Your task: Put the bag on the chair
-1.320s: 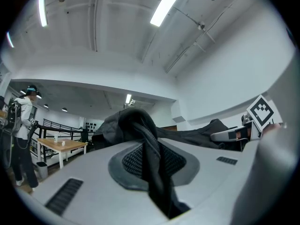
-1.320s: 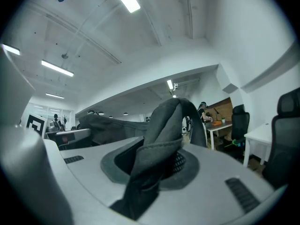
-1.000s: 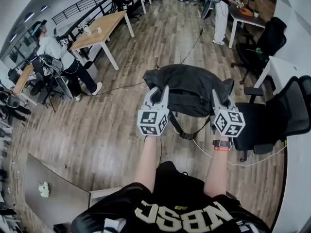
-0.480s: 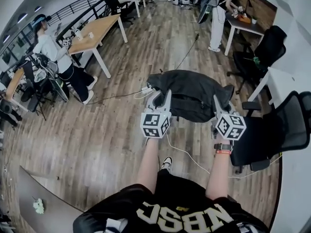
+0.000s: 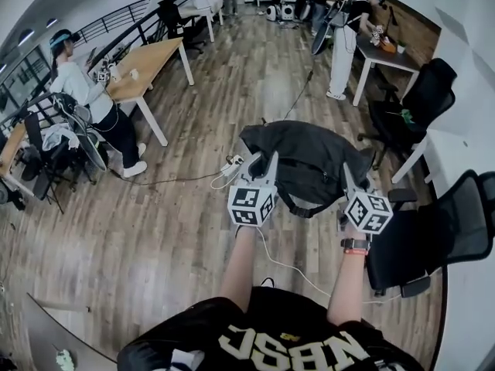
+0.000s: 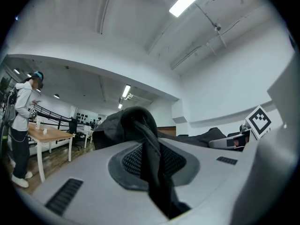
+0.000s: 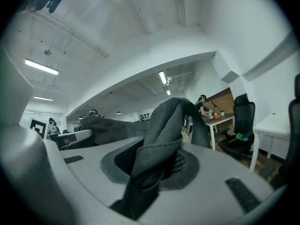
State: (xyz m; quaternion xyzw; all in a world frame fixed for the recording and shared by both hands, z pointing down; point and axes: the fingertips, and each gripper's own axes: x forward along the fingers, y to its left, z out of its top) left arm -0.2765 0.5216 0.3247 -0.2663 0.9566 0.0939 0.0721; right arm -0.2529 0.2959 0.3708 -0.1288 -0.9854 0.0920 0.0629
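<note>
A black bag (image 5: 305, 161) hangs in the air in front of me, carried between both grippers above the wooden floor. My left gripper (image 5: 261, 165) is shut on the bag's left edge; in the left gripper view a fold of black fabric (image 6: 149, 158) is pinched between the jaws. My right gripper (image 5: 349, 178) is shut on the bag's right edge, where dark fabric (image 7: 157, 161) is clamped between the jaws. A black office chair (image 5: 433, 242) stands just right of the right gripper, its seat below and beside the bag. A strap (image 5: 298, 207) dangles under the bag.
A white cable and power strip (image 5: 230, 167) lie on the floor under the bag. A second black chair (image 5: 414, 103) and a white table (image 5: 379, 52) stand at the far right. A wooden table (image 5: 147, 62) with a person beside it is at the left.
Both grippers have carried the bag across the floor; the chair at the right now sits lower and closer beside the right gripper. The grips on the bag are unchanged.
</note>
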